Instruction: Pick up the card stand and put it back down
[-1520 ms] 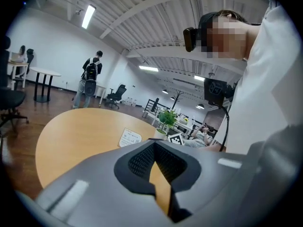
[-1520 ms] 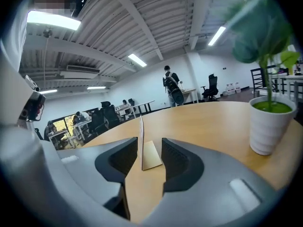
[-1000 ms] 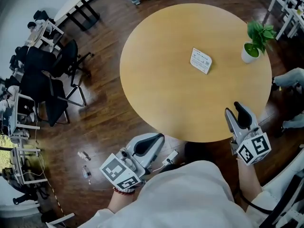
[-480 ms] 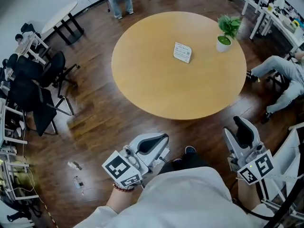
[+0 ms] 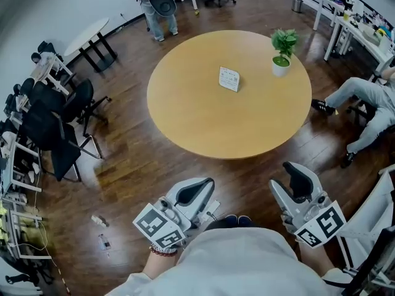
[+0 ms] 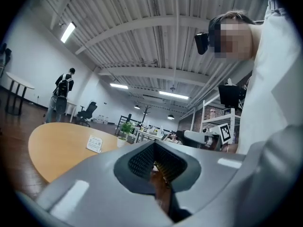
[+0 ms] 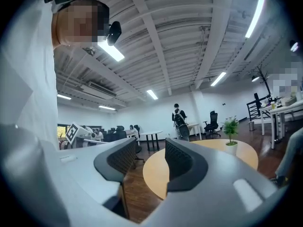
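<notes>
The card stand (image 5: 229,79), a small white printed card, stands upright near the middle of the round wooden table (image 5: 203,116); the left gripper view shows it as the card stand (image 6: 94,144) on the far table (image 6: 52,148). Both grippers hang over the dark floor close to my body, well short of the table. My left gripper (image 5: 200,189) (image 6: 154,163) has its pads together with nothing in them. The right gripper (image 5: 285,180) (image 7: 150,161) stands open, a clear gap between its pads, pointing toward the table (image 7: 154,174).
A potted plant (image 5: 282,51) (image 7: 231,132) stands on the table's right side. A seated person (image 5: 364,100) is at the right, a standing person (image 5: 155,2) at the far side. Black office chairs (image 5: 58,125) crowd the left. Small items (image 5: 102,222) lie on the floor.
I have backed away from the table: it sits farther off and smaller. The right gripper, earlier at the table's near edge, is over the floor now. The card stand has not moved.
</notes>
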Motion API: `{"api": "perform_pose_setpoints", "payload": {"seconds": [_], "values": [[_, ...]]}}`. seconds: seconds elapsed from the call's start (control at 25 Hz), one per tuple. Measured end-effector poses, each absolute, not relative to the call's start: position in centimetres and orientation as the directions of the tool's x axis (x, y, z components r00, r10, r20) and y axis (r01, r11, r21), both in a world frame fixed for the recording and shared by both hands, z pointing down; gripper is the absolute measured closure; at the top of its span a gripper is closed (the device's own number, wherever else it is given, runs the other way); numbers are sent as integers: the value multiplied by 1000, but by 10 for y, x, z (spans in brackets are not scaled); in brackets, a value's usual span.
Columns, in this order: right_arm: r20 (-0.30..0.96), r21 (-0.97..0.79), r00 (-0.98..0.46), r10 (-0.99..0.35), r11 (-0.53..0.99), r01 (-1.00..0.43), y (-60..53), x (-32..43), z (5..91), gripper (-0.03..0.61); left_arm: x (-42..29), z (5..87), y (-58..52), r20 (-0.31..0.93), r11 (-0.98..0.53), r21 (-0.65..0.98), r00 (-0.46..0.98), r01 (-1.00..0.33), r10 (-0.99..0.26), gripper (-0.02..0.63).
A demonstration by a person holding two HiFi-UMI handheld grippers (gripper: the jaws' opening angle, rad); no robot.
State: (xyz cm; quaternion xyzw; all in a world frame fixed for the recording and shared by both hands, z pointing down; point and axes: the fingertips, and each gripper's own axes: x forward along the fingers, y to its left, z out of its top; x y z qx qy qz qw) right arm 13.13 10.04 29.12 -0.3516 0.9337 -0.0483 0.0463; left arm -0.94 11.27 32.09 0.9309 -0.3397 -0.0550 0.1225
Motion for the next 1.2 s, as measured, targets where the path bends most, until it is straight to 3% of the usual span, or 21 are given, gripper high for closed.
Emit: {"api": "perform_pose_setpoints", "payload": {"seconds": [0.68, 1.2], "values": [[-21, -167, -708, -706, 700, -694, 115, 207, 285, 411, 70, 302, 125, -49, -761, 289, 784, -581, -618, 612], [-31, -122, -804, -594, 801, -586, 95, 121, 299, 426, 41, 304, 124, -54, -784, 244, 799, -571, -599, 612]]}}
